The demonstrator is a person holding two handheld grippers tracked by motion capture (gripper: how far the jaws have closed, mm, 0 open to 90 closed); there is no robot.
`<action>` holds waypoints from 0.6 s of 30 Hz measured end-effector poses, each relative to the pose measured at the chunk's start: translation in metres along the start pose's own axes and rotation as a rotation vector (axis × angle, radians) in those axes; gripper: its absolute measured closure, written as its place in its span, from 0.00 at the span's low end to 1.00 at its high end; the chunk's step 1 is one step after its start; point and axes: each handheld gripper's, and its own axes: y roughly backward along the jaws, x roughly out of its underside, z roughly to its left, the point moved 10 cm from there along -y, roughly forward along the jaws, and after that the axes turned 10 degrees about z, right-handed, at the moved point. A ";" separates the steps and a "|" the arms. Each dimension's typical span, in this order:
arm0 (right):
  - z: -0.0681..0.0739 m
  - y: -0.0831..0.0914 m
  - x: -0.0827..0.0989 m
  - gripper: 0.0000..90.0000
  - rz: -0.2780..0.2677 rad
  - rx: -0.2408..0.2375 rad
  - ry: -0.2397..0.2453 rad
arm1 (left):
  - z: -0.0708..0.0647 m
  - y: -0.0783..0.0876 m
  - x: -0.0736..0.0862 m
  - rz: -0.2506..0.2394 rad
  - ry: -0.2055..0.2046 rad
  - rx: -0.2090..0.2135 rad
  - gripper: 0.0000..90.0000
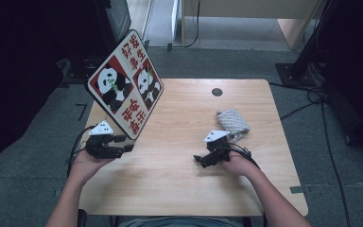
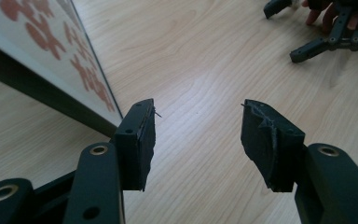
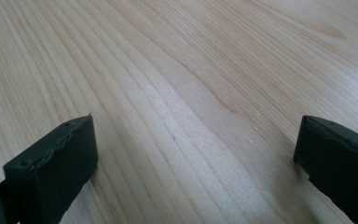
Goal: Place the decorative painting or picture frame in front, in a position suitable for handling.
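Observation:
A flat board (image 1: 123,85) printed with two pandas and red characters stands tilted on its lower edge at the left of the wooden table (image 1: 179,189). My left gripper (image 1: 125,143) is open right at the board's near lower corner. In the left gripper view the board (image 2: 51,46) runs just beside the left jaw, and nothing lies between the jaws of the left gripper (image 2: 198,135). My right gripper (image 1: 199,161) rests low over the table's middle right, open, with bare wood between the jaws of the right gripper (image 3: 196,158). It also appears far off as the right gripper (image 2: 282,32).
A crumpled grey cloth (image 1: 233,122) lies just behind the right hand. A dark round hole (image 1: 217,91) sits near the table's far edge. Cables (image 1: 312,97) trail over the floor at the right, beside a dark stand base (image 1: 293,71).

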 end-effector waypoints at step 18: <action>0.001 0.000 0.001 0.00 0.000 0.006 -0.005 | 0.041 0.025 0.004 -0.030 0.120 -0.052 0.52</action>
